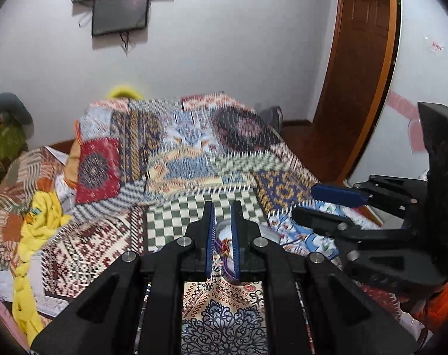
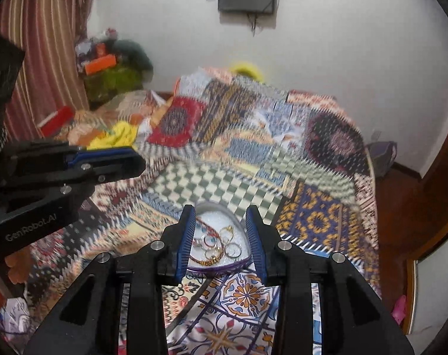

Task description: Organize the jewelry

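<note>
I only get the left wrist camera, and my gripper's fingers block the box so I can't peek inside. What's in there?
Observer: The right wrist view looks straight in. Several rings lie on the white lining of the box.
Operator: What shape is the box?
Observer: It is heart-shaped, with the point towards the camera and a purple edge there.
Operator: Is there anything besides rings?
Observer: Yes. A thin gold and red strand, likely a chain or bracelet, curls along the near side beside the rings.
</note>
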The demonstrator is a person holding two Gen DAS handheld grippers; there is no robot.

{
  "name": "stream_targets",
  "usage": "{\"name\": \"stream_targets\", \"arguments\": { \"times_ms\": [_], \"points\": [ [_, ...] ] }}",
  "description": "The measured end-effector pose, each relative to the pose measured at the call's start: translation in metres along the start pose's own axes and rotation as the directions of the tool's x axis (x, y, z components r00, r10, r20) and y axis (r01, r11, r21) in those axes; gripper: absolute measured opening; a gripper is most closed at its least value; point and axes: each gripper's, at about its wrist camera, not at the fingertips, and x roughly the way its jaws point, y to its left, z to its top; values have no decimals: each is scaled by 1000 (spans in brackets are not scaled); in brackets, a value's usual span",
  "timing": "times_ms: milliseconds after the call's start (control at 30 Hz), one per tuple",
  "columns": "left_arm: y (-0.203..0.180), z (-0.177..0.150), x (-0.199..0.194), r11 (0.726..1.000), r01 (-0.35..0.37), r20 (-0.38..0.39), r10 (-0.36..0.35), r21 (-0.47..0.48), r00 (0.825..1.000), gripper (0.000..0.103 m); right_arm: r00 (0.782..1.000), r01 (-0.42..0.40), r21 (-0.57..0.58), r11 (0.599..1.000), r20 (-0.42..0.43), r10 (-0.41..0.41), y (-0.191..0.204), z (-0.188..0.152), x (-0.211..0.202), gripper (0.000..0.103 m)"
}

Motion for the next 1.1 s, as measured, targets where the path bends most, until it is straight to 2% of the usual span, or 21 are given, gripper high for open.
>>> {"name": "stream_targets", "arguments": {
  "times_ms": [167,267,367,467,500,567,600,633,667,700,733,800,867,900,933,967,1033,1100],
  "points": [
    [-6,11,-46,1000,-4,104,5,-7,995,9,989,18,26,999,146,-22,5,11,-60,32],
    [-16,16,-88,999,-41,202,39,8,979,9,967,29,45,999,253,-39,10,15,-102,32],
    [-27,16,-127,999,-45,290,38,18,956,9,930,50,54,997,362,-66,19,16,-145,32],
    [-38,12,-165,998,-57,380,43,26,924,10,870,94,56,994,481,-109,34,11,-190,32],
    [-40,11,-174,998,-54,400,40,25,916,15,851,102,60,993,512,-118,38,9,-201,32],
    [-44,6,-191,999,-50,437,37,18,899,38,815,108,71,992,565,-129,47,4,-223,32],
    [-46,4,-198,998,-59,454,49,9,889,55,801,109,79,991,583,-134,50,1,-232,32],
    [-48,-1,-205,997,-73,475,65,-1,878,64,789,109,87,990,598,-140,54,-2,-238,32],
    [-50,-5,-211,996,-88,492,81,-9,867,67,784,112,93,989,604,-145,56,-4,-241,35],
    [-52,-8,-215,995,-99,499,94,-18,862,70,779,118,97,988,608,-153,60,-6,-244,44],
    [-53,-10,-217,994,-104,498,101,-23,861,71,772,127,100,987,615,-161,64,-9,-247,50],
    [-53,-14,-219,993,-114,490,115,-32,864,72,759,145,114,983,625,-184,66,-11,-244,76],
    [-53,-18,-219,990,-133,480,139,-47,866,75,738,175,146,974,635,-228,70,-16,-244,88],
    [-53,-20,-220,988,-142,477,150,-54,866,85,735,185,156,970,634,-242,70,-19,-244,94],
    [-51,-22,-220,987,-150,481,163,-64,862,91,734,198,165,966,628,-258,71,-20,-243,98],
    [-50,-23,-222,985,-157,485,173,-73,857,92,732,212,171,962,625,-272,69,-20,-242,103],
    [-49,-28,-225,983,-163,484,182,-82,856,92,726,242,172,955,621,-296,72,-23,-244,103],
    [-45,-30,-229,984,-155,477,178,-87,861,92,734,257,162,953,609,-301,75,-21,-244,103]
  ]
}}
